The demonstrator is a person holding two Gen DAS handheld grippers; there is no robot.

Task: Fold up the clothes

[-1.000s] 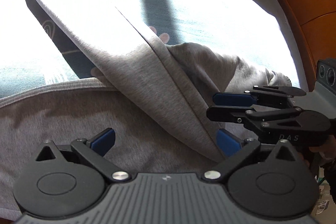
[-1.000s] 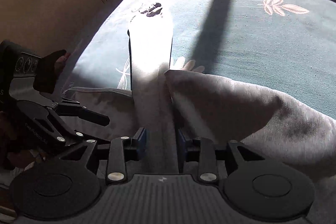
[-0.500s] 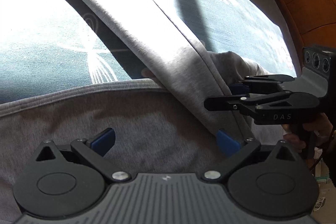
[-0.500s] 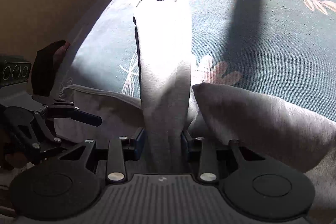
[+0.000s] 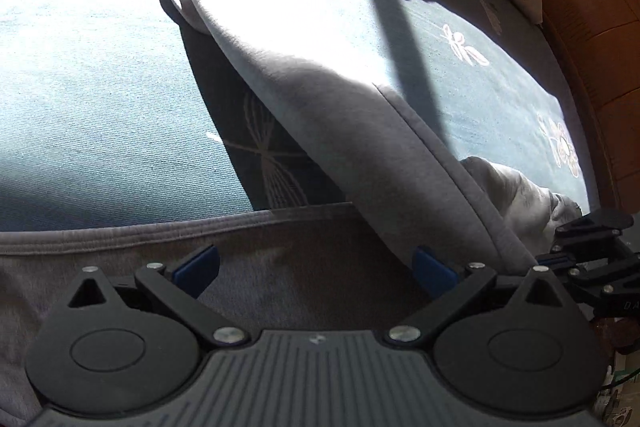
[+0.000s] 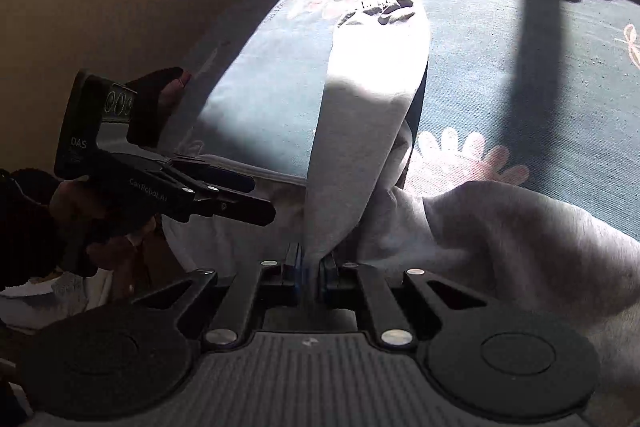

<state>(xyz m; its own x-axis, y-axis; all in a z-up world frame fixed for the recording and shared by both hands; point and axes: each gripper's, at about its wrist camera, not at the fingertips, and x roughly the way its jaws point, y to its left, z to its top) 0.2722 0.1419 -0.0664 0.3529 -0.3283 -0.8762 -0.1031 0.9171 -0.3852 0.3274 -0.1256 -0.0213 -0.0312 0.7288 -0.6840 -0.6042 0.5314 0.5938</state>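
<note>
Grey sweatshirt (image 6: pixel 500 227) on bed (image 6: pixel 540 115): soft, limp, light. Right claw (image 6: pixel 310 269) just closed, pinching sleeve (image 6: pixel 360 155). Left claw (image 5: pixel 316 263) open above hem; best hold likely thick seams.

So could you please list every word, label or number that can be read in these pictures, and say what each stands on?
"DAS": on the grey body of the left tongs, right wrist view.
"CanRobot.AI": on the black arm of the same tongs.
"D A": cut off at the frame edge, on the right tongs, left wrist view.
The grey garment shows dark marks at its far end, unreadable.
</note>
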